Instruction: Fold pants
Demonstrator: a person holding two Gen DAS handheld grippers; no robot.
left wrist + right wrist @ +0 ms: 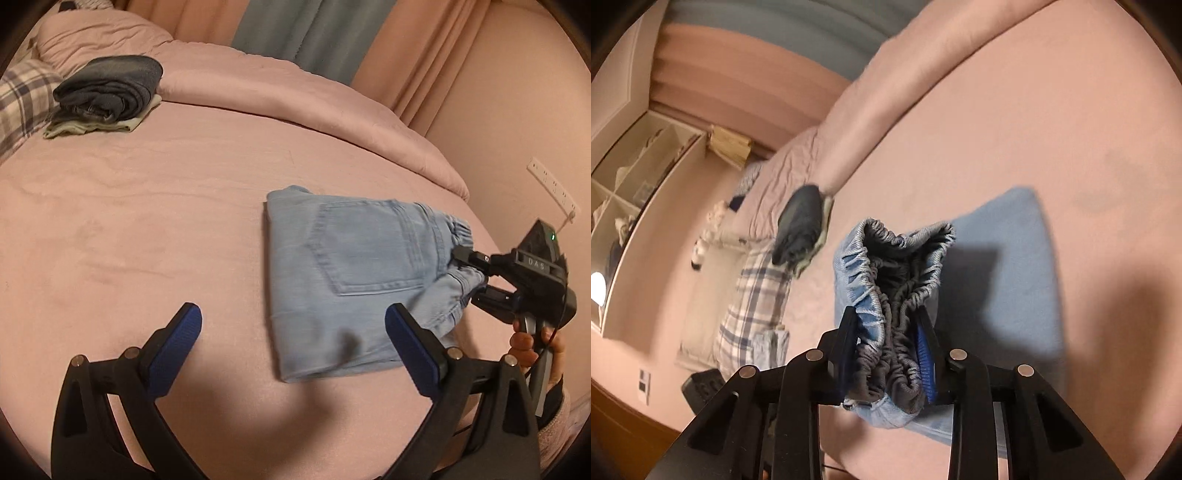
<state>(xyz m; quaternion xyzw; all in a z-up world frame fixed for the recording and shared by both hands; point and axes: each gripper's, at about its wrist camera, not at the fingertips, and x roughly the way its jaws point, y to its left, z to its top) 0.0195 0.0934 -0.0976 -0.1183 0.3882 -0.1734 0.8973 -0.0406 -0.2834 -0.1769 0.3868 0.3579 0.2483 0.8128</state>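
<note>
A: Start at the right claw (888,345); what has it got?

B: Its two fingers are pinched on the gathered elastic waistband (886,288) of the light-blue denim pants (343,273); in the right wrist view the bunched band fills the narrow gap between the blue pads, low in the middle of the frame; the band stands lifted off the bed while the rest of the bundle lies flat beyond it.

A: And the left claw (293,345)?

B: Spread wide with nothing between its pads; it hangs over the pink bedspread (129,221) at the bottom of the left wrist view, its right finger overlapping the near edge of the pants; whether it touches the cloth I cannot tell.

A: How far along, then?

B: Far, I judge; the pants sit right of centre in the left wrist view as a compact rectangle, back pocket (364,251) facing up, legs apparently already doubled under; what seems left is laying the waistband down and letting go, perhaps moving the bundle.

A: Moving it where?

B: Possibly to the pile of folded clothes (107,96) at the upper left, beside the plaid pillow (26,96); that is a guess only.
</note>
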